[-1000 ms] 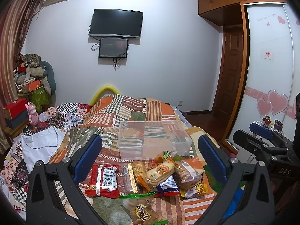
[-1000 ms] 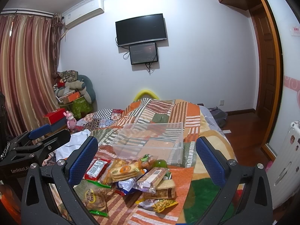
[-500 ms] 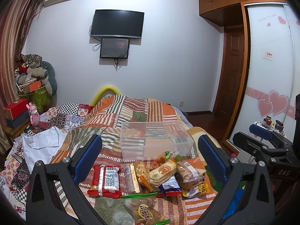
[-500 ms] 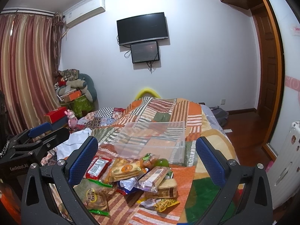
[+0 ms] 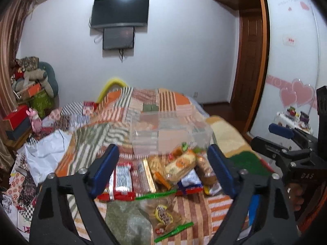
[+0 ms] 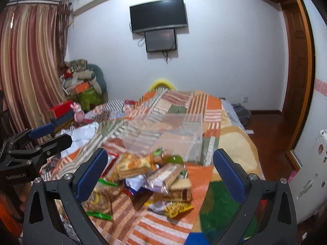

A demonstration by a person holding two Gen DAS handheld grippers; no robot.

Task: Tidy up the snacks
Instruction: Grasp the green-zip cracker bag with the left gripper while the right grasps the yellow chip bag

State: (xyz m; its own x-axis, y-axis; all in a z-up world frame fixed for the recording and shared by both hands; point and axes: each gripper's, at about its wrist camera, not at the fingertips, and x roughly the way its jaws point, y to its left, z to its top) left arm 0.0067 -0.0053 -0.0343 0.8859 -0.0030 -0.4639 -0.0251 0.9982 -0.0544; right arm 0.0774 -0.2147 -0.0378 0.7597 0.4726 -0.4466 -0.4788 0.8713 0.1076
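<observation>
A pile of snack packets (image 5: 173, 173) lies on a patchwork bedspread, also in the right wrist view (image 6: 151, 175). It includes a red packet (image 5: 121, 180), an orange-labelled bread pack (image 5: 179, 164) and a green-edged clear bag (image 5: 161, 216). A clear plastic bin (image 5: 169, 134) stands just behind the pile, also in the right wrist view (image 6: 169, 136). My left gripper (image 5: 163, 169) is open and empty above the pile. My right gripper (image 6: 160, 174) is open and empty above the pile.
The bed (image 6: 235, 143) fills the middle. White cloth (image 5: 47, 153) and clutter lie at the left. Boxes and a pink toy (image 5: 33, 120) stand at the left wall. A wooden door (image 5: 249, 69) and wardrobe are at the right. The other gripper (image 5: 290, 153) shows at the right edge.
Both grippers have moved forward and down toward the snack pile, which now looks larger and closer. Both stay open and empty. The current frames are motion-blurred.
</observation>
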